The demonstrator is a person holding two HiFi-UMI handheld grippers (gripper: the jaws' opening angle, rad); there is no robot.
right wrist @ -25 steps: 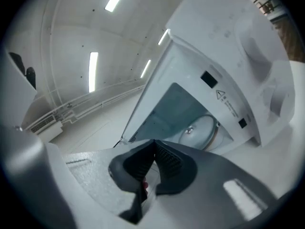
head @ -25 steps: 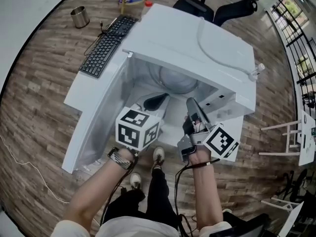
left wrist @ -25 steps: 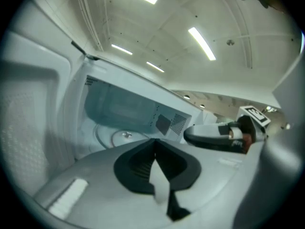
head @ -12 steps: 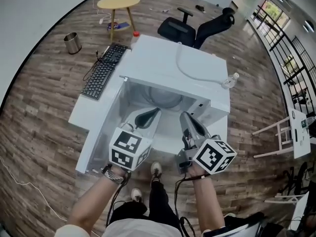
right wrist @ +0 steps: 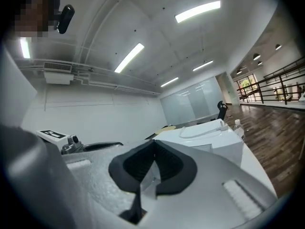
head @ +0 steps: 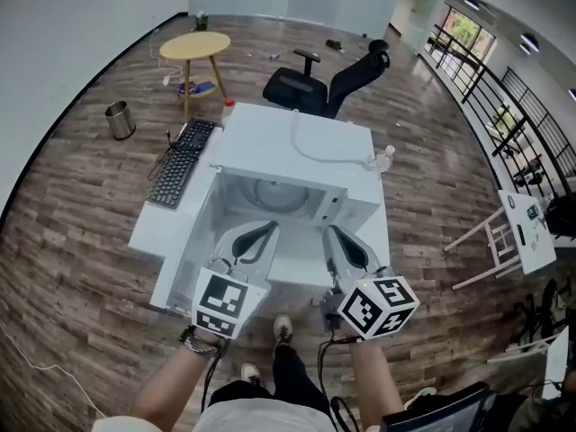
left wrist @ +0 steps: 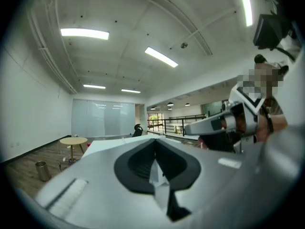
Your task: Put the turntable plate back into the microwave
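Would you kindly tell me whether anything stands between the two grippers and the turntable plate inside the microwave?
Nothing visible does. The microwave door is swung open to the left, and the turntable plate lies in the open cavity straight beyond the shut, empty left gripper and right gripper.

Right gripper [right wrist: 154, 144]: grey jaws fill the lower frame, black pads meeting at the tips, nothing gripped between them. Gripper points level. Beyond the tips, the white top of the microwave [right wrist: 214, 138], with a white cable [right wrist: 198, 131] looped on it. Clear bottle [right wrist: 238, 126] stands just beside the microwave's right end. Black office chair [right wrist: 221, 110] farther back, near a glazed partition [right wrist: 188, 108]. Wood floor [right wrist: 279, 137] and a dark railing [right wrist: 281, 90] at right. Left gripper [right wrist: 116, 144] shows at left, its marker cube [right wrist: 51, 134] facing up.
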